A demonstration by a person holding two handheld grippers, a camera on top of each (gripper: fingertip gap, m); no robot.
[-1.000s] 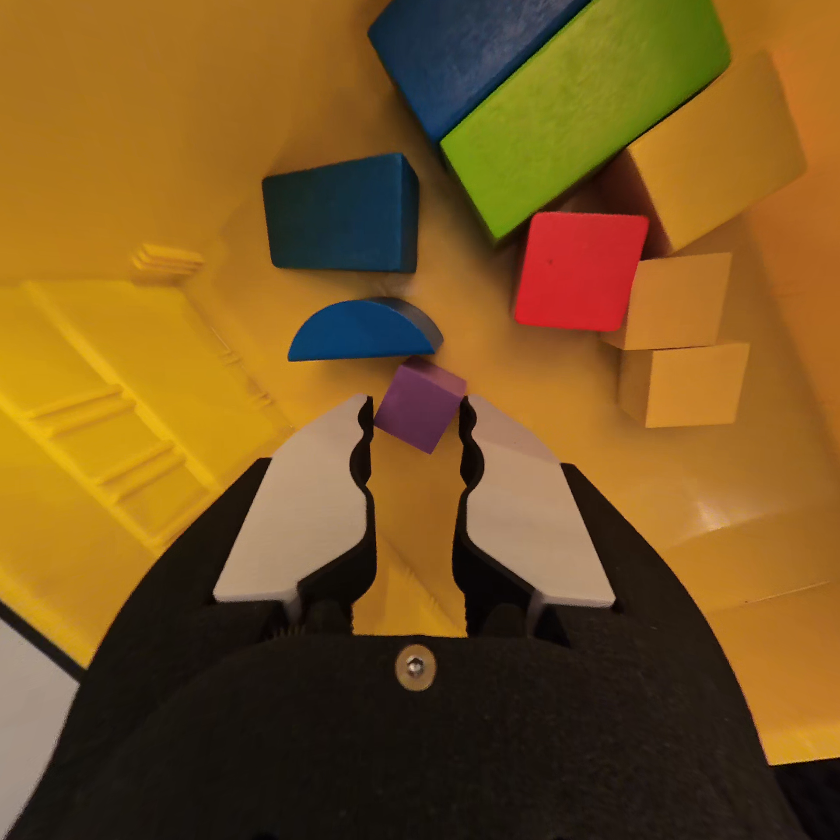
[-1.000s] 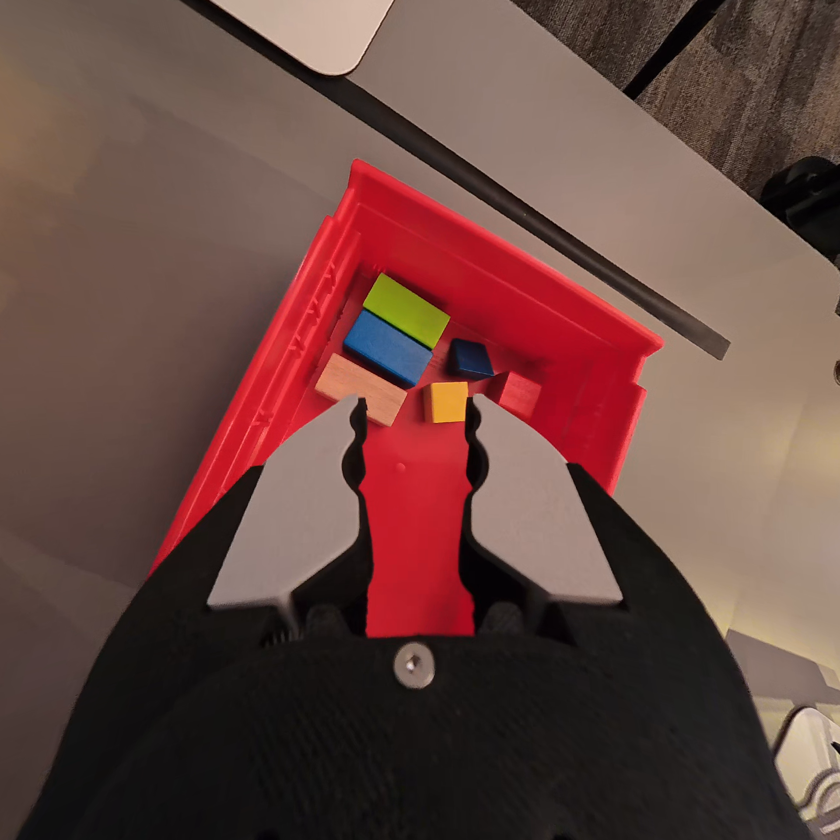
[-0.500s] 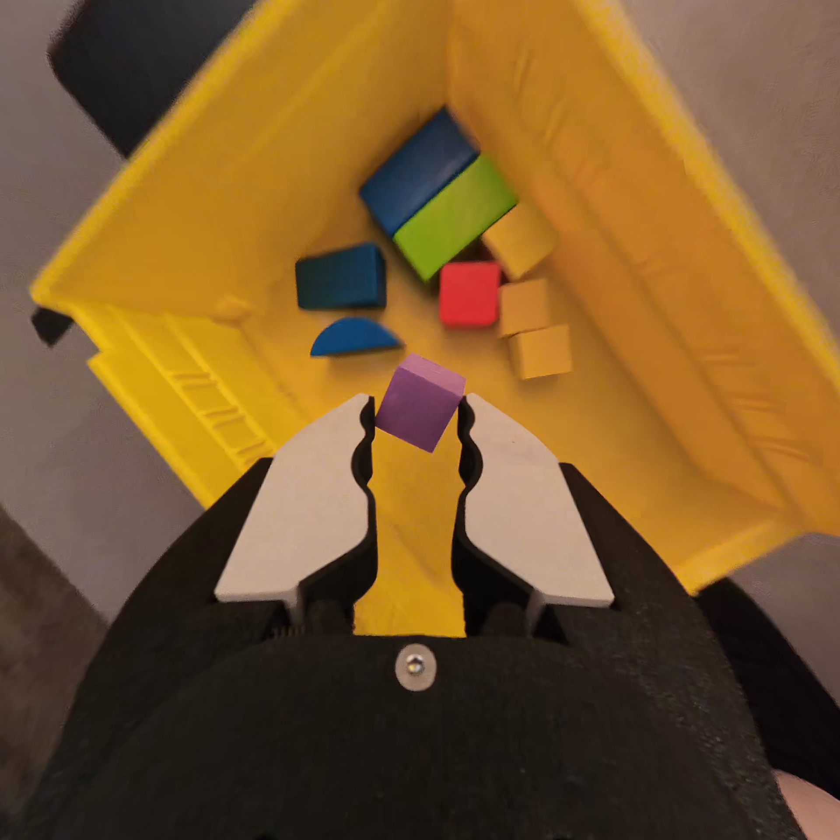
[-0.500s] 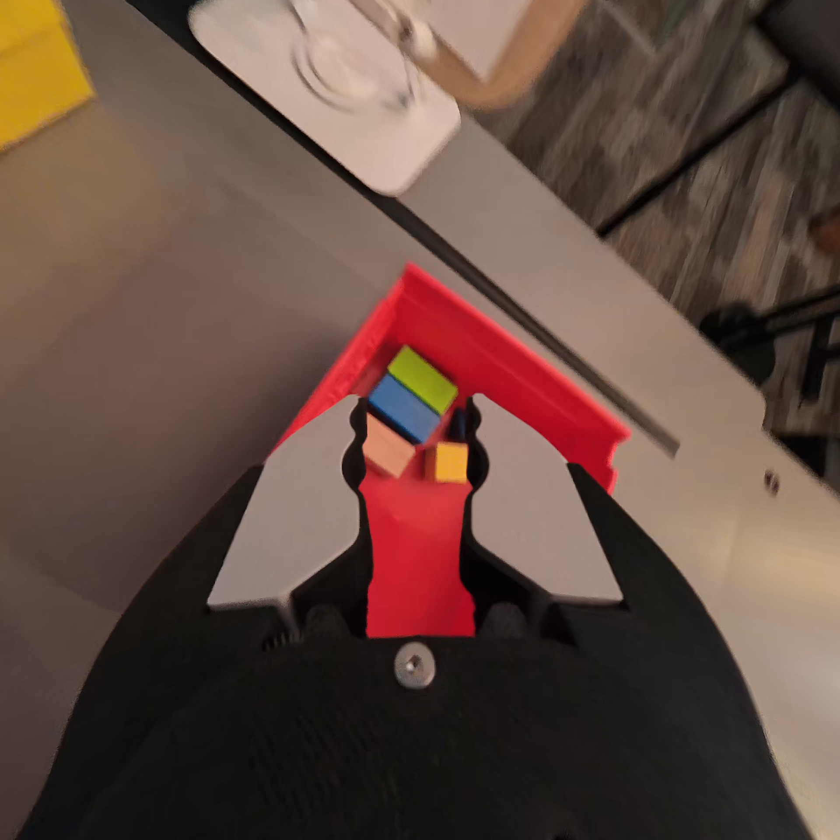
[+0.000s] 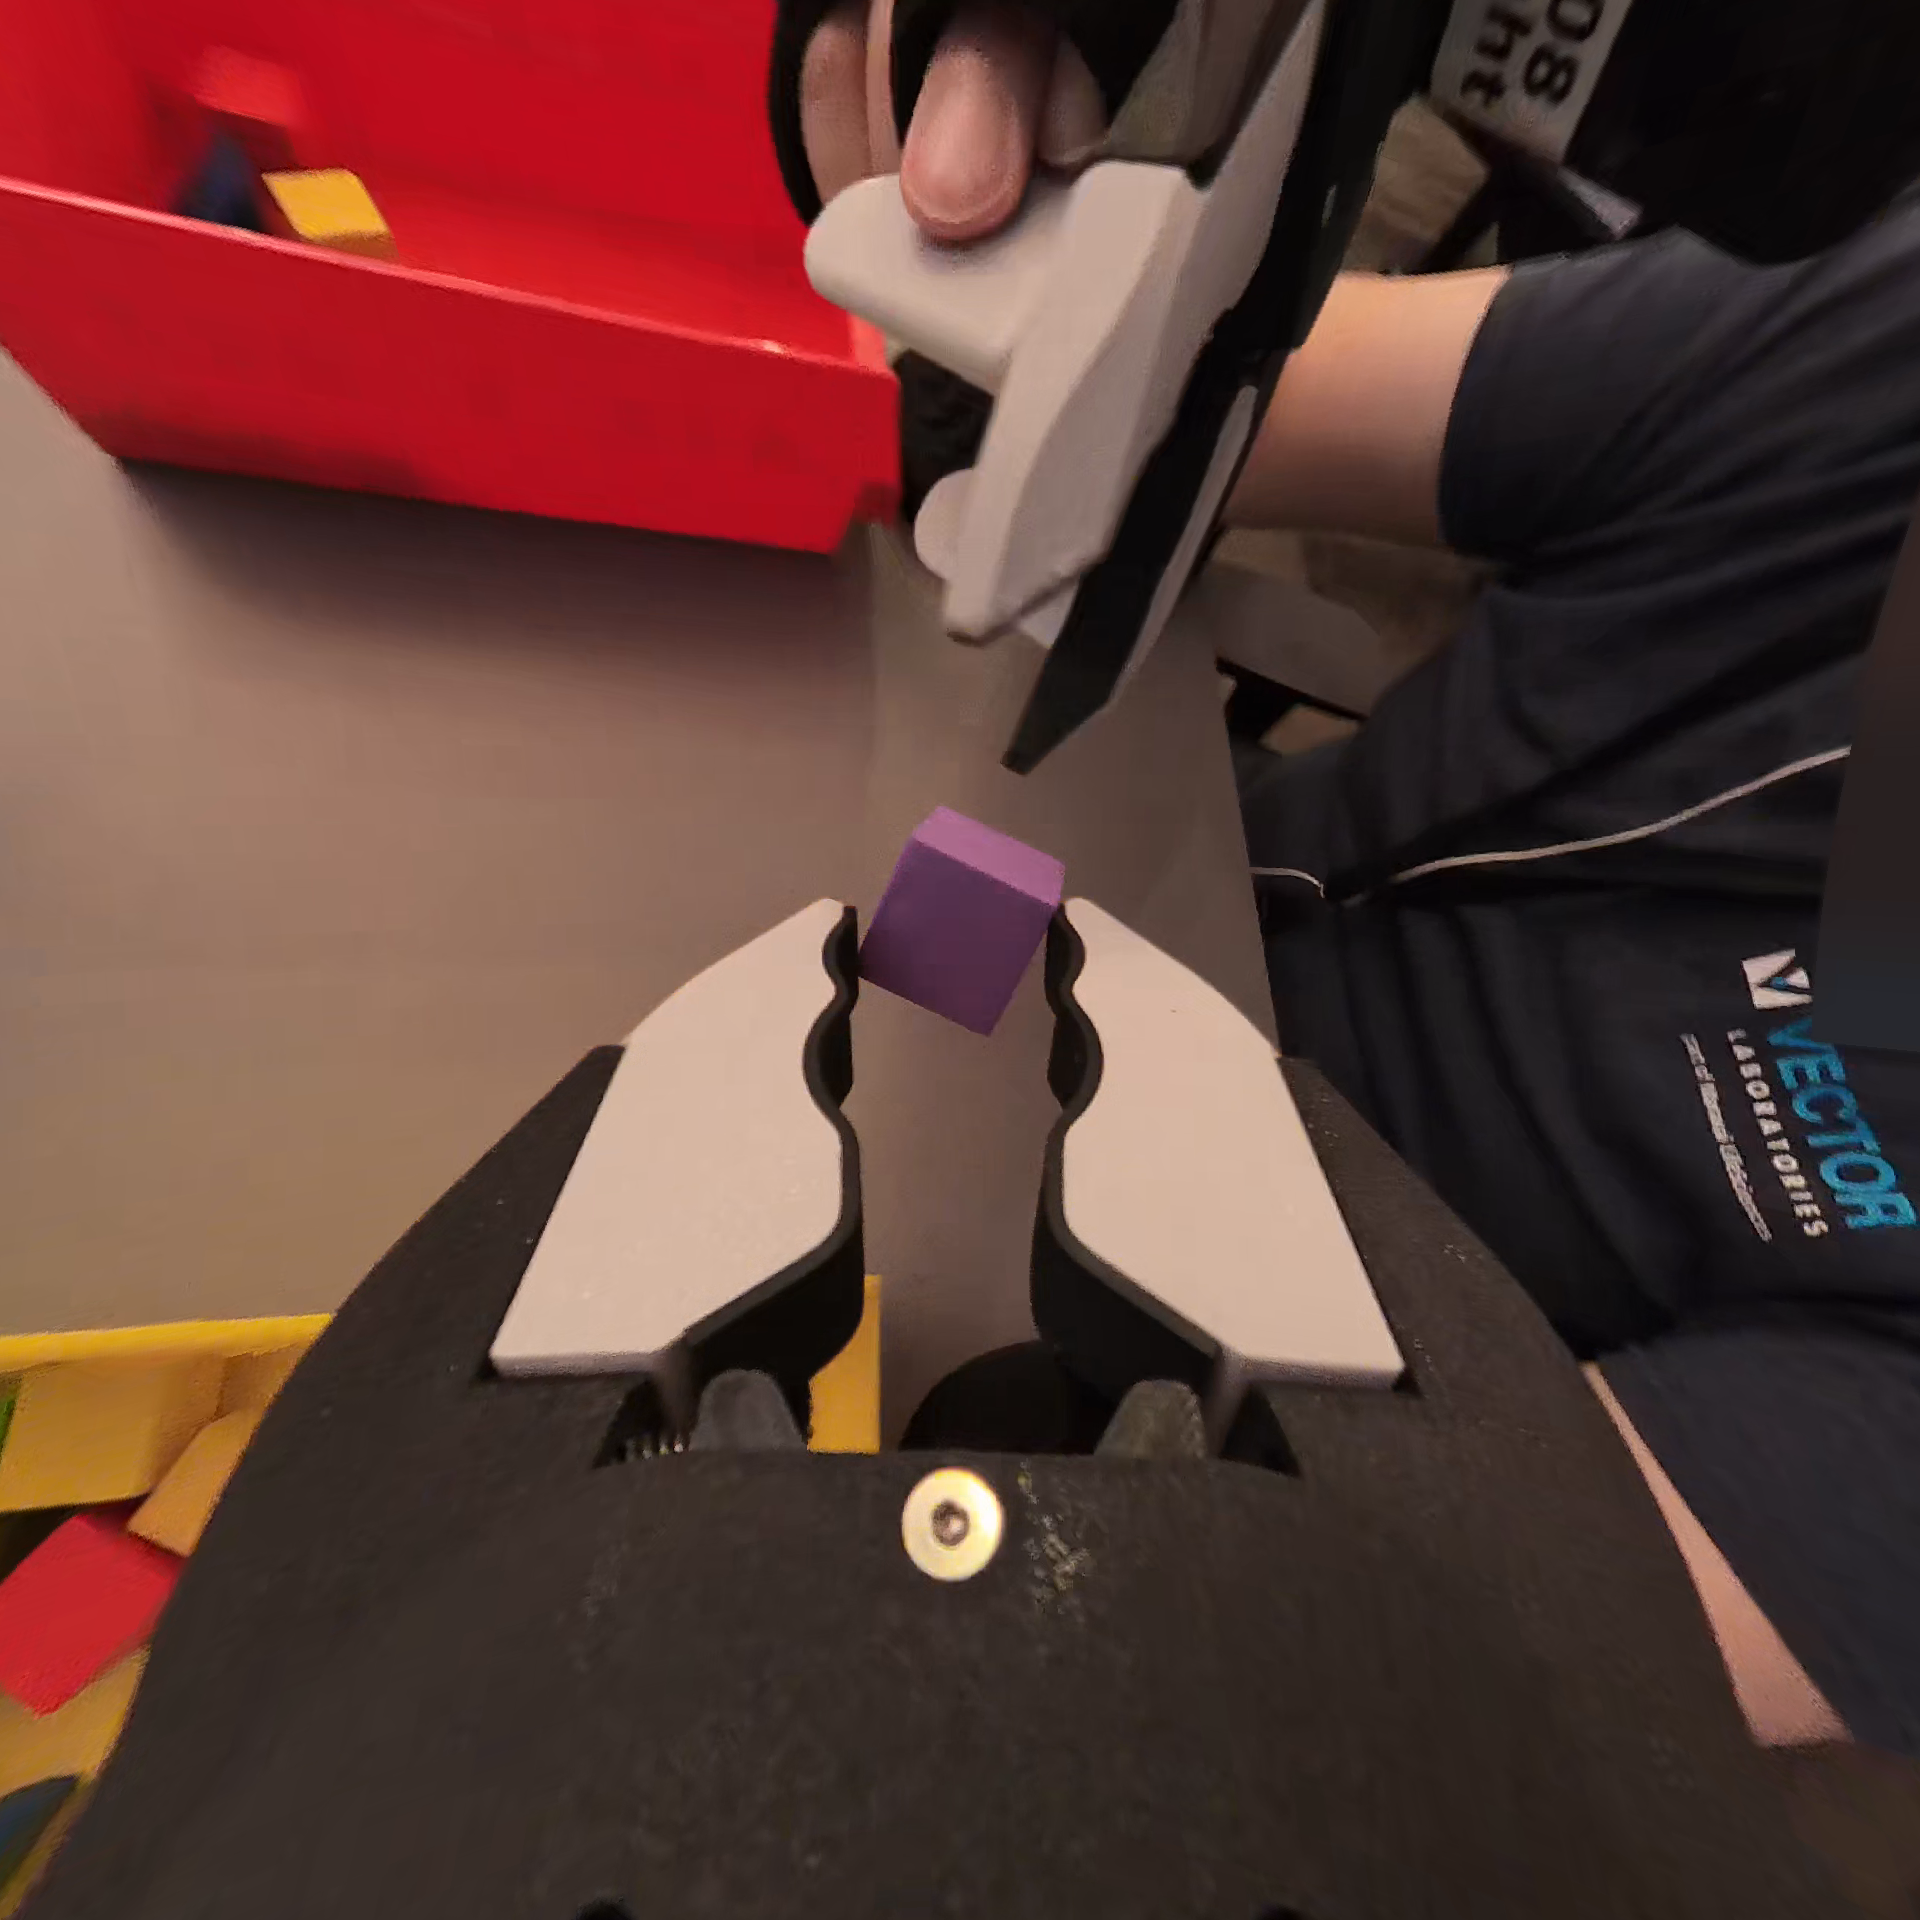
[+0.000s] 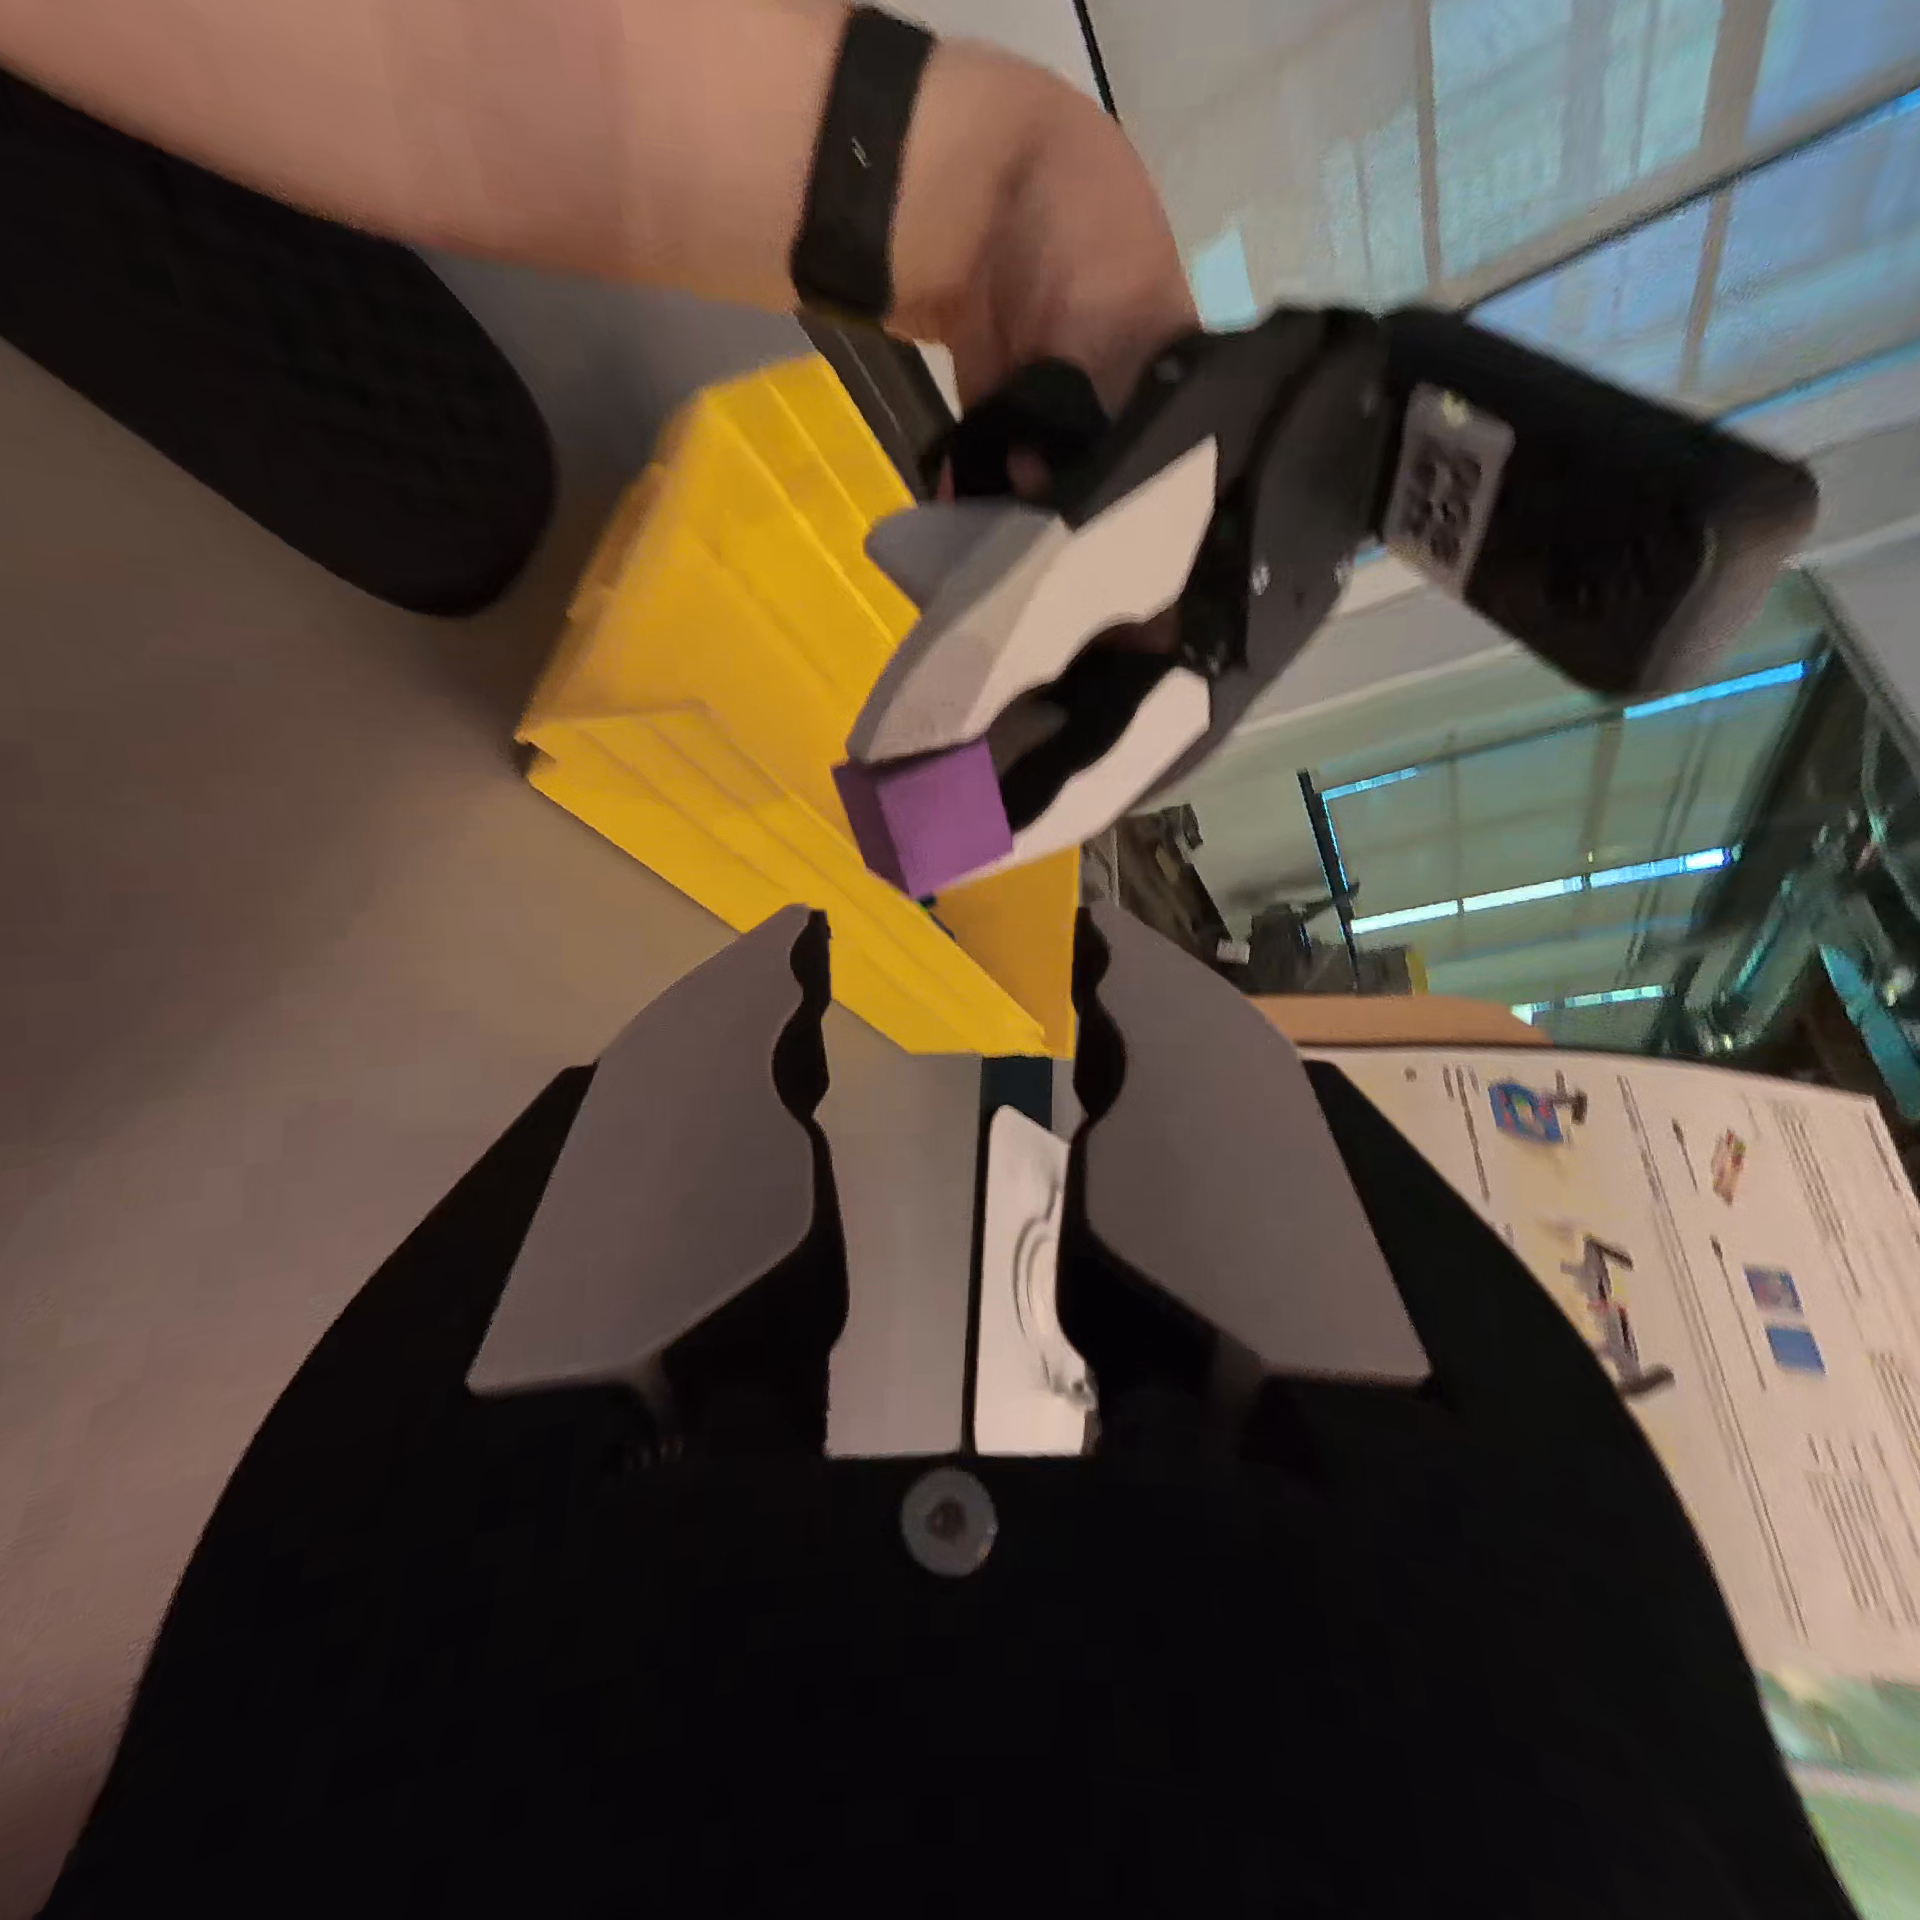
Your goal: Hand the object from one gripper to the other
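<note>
Grey bench (image 5: 416,727) below, carrying a red plastic bin (image 5: 468,353) seen only from the left wrist. Yellow ribbed plastic bin (image 6: 727,665) behind small purple wooden cube (image 5: 961,920), clamped in left gripper (image 5: 951,925). Right gripper (image 6: 951,935) parted, empty, just beside cube.

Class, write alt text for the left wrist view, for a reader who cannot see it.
A small purple wooden cube is pinched, tilted, between the grey fingertips of the left gripper above a grey table. The right gripper, held by a hand, hangs just above it, apart. A red plastic bin stands behind, a yellow bin lower left.
</note>
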